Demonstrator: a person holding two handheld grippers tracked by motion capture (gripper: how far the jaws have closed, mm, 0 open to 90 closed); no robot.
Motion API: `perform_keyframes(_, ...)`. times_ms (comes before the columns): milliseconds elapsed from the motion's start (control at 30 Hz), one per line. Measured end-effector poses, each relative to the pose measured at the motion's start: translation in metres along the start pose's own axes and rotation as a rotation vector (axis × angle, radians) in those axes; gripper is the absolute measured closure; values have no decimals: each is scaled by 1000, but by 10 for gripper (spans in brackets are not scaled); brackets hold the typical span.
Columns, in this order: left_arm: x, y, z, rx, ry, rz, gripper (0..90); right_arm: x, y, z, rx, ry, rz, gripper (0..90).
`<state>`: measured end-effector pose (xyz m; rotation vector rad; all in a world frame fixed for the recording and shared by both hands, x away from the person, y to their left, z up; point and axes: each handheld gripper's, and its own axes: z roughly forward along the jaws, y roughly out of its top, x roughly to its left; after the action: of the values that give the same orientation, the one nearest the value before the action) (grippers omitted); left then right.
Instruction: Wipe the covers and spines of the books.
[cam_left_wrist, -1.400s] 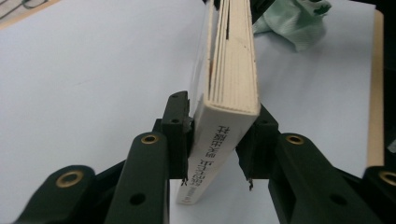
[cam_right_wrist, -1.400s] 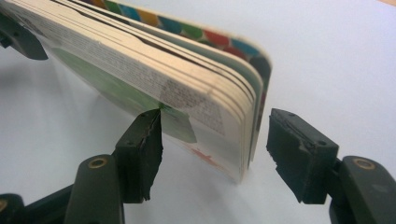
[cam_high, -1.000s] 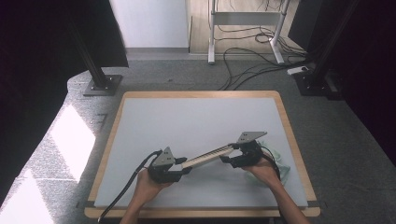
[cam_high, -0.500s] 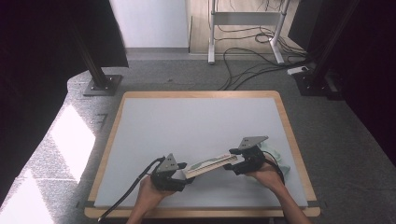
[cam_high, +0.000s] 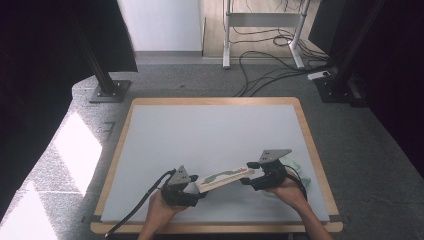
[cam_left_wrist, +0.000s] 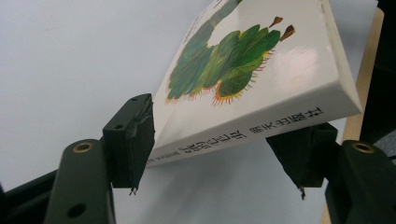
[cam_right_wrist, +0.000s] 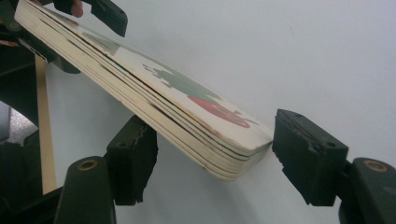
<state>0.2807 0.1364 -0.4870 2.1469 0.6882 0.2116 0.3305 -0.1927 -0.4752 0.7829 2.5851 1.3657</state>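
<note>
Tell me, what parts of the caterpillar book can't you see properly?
- Book, left gripper view: the caterpillar's front is cut off by the top edge.
- Spine lettering, same view: upside down and partly behind the jaw.
- High view: the cover picture on the book is too small to make out.
- Right gripper view: the book's underside faces away.

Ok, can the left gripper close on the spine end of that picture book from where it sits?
Probably yes: the book already lies between the left gripper's open jaws, spine towards it, with nothing in between.
</note>
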Motion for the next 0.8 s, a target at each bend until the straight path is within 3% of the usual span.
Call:
perform_keyframes(200,-10,-4,1,5,40,-8,319,5,-4,-2,17,-11,20,308)
perform_keyframes(467,-28,-10,0,-1,61,-44,262,13,-14,-5,38,-32,31,294)
perform_keyframes(800,-43,-21,6,34,130,-84,188,21,-31,-4,53,-49,64,284)
